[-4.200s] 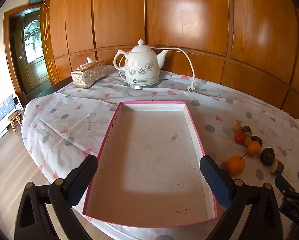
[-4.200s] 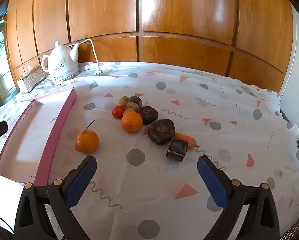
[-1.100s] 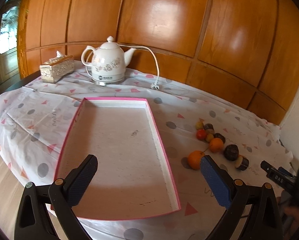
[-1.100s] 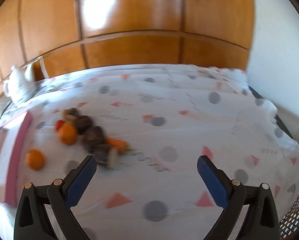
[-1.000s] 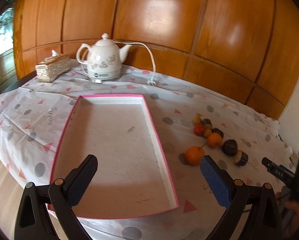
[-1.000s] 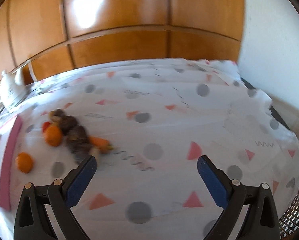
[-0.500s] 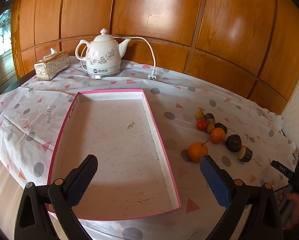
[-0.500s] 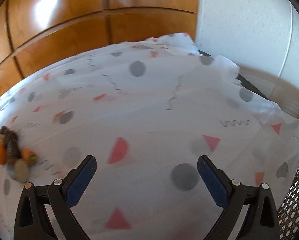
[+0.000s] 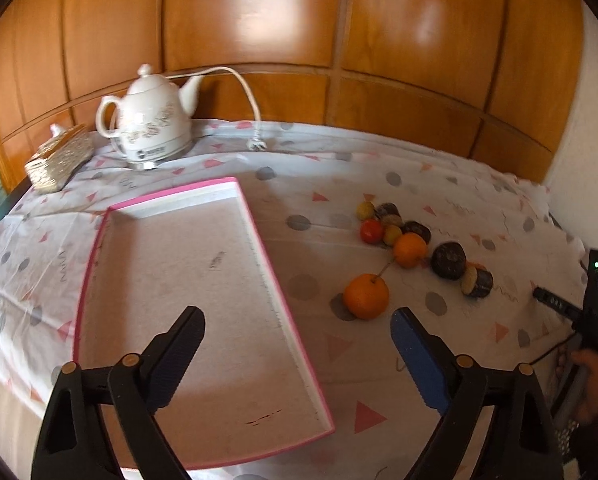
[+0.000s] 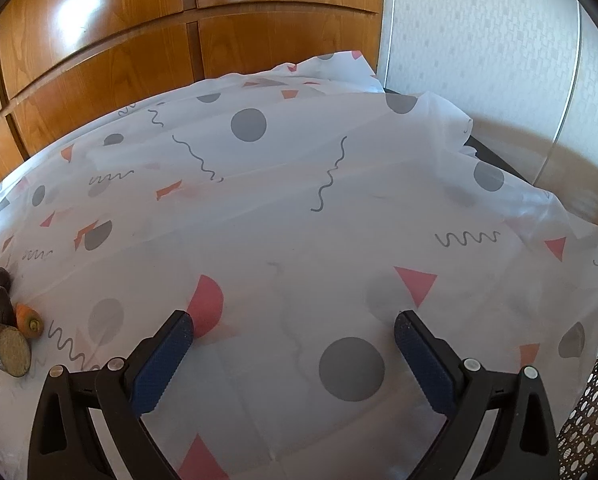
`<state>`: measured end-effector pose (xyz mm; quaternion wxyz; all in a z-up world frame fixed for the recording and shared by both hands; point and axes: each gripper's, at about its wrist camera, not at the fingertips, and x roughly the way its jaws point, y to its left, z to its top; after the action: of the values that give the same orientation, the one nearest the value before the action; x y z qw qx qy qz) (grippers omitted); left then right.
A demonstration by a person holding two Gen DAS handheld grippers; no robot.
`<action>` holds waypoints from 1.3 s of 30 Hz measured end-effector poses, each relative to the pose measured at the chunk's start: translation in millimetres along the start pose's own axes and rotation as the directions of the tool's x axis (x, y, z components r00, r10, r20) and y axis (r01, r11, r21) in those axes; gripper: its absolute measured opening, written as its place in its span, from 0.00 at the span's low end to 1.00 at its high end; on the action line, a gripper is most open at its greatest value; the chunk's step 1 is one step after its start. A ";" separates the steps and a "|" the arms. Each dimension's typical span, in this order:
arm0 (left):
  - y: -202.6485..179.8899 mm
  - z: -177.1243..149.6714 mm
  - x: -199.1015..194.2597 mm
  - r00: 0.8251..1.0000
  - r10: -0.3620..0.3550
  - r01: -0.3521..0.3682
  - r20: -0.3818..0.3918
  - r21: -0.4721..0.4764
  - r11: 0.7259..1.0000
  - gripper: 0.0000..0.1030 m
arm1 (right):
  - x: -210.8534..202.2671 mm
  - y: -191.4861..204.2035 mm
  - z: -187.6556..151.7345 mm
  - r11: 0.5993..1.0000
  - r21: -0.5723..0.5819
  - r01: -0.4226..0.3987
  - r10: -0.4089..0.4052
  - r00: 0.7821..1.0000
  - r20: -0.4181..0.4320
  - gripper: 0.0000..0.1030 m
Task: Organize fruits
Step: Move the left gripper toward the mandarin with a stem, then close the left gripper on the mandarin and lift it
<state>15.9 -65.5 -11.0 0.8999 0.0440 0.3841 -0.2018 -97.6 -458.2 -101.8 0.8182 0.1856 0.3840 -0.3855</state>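
Note:
In the left wrist view a pink-rimmed shallow tray (image 9: 259, 240) lies empty on the patterned tablecloth. To its right lie an orange with a stem (image 9: 366, 296), a second orange (image 9: 409, 249), a red tomato (image 9: 371, 231), small yellow fruits and several dark pieces (image 9: 448, 260). My left gripper (image 9: 295, 352) is open and empty above the tray's near right edge. My right gripper (image 10: 293, 344) is open and empty over bare cloth; a carrot (image 10: 29, 320) and a cut dark piece (image 10: 13, 354) show at its far left.
A white kettle (image 9: 151, 128) with its cord and a tissue box (image 9: 59, 158) stand at the back left. Wood panelling runs behind the table. The cloth drops off at the right edge (image 10: 579, 240), next to a white wall. The other hand-held gripper (image 9: 597, 304) shows at the right.
My left gripper has swung right, bringing the fruits closer to centre. My right gripper has turned further right, away from the fruits, which now sit at the view's left edge.

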 end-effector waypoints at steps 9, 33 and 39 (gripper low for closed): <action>-21.3 12.9 28.1 0.992 -0.087 0.095 -0.087 0.092 0.991 0.70 | 1.6 -3.6 0.7 1.000 0.022 -0.018 0.018 1.000 0.008 0.99; -52.7 16.9 105.8 0.968 -0.084 0.129 -0.237 0.184 0.974 0.39 | 3.4 -2.7 1.8 0.999 0.053 0.008 -0.009 1.000 0.018 0.99; -11.4 37.9 77.5 0.977 -0.165 0.164 -0.134 -0.020 0.986 0.39 | 4.0 -2.3 1.2 0.999 0.050 0.012 -0.013 1.000 0.018 1.00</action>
<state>85.2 -110.3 -38.6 0.8522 0.0219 0.4474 -0.2703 -97.2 -462.3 -104.1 0.8144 0.2001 0.3677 -0.4018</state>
